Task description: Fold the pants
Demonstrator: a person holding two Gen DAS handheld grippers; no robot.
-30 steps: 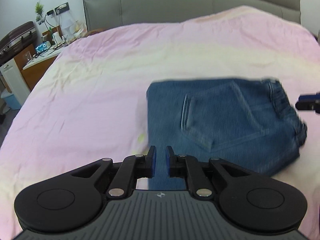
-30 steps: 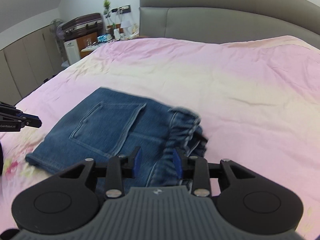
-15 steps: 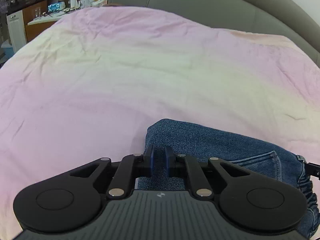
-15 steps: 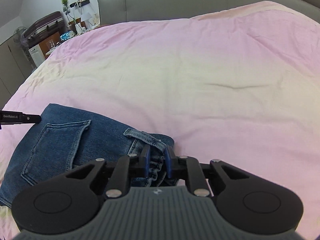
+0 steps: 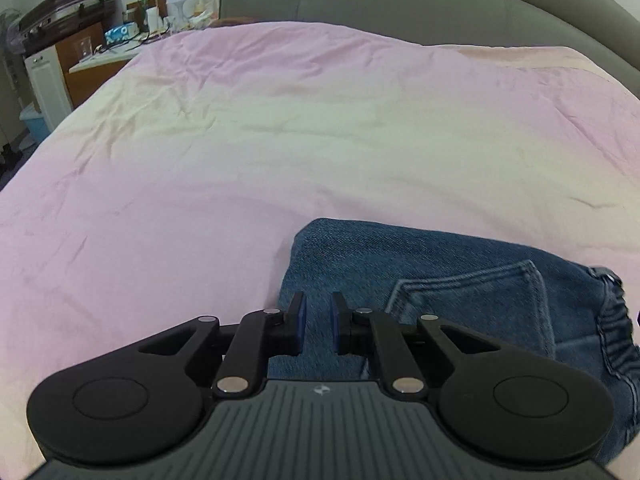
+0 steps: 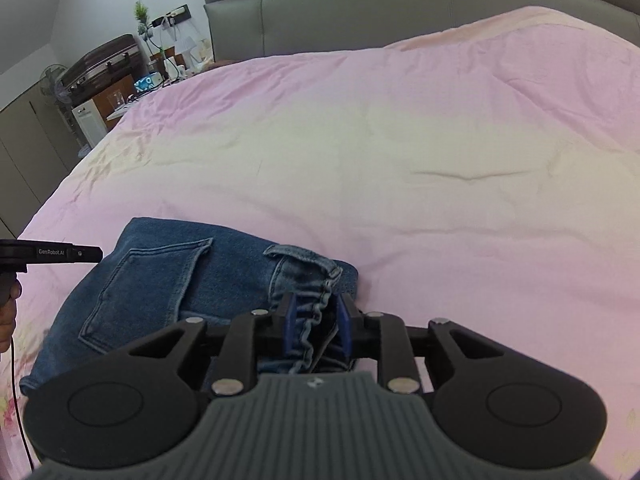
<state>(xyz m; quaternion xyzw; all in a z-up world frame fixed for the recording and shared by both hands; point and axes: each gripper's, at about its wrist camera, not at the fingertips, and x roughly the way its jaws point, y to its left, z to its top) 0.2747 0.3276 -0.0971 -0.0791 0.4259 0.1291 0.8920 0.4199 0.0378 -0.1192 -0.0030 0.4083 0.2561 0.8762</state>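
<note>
Folded blue denim pants (image 5: 440,272) lie on the pink bedspread (image 5: 280,140), back pocket up. My left gripper (image 5: 316,300) is shut, its tips over the left folded edge; whether any denim is pinched I cannot tell. The right wrist view shows the same pants (image 6: 168,280), with the left gripper (image 6: 80,254) touching their left edge. My right gripper (image 6: 314,300) sits at the ruffled waistband (image 6: 316,268). Its jaws are opening with the waistband between them, and a dark gap shows beside the right pad.
A grey padded headboard (image 6: 360,12) runs along the far side of the bed. At the far left stand a nightstand (image 5: 104,56) with clutter, a suitcase (image 5: 64,4) and a blue bin (image 5: 34,122). A hand (image 6: 6,312) holds the left gripper's grip.
Both grippers have come up close to the pants, which lay further ahead a second ago. The right jaws narrowed on the waistband, then widened again. The left jaws stayed shut.
</note>
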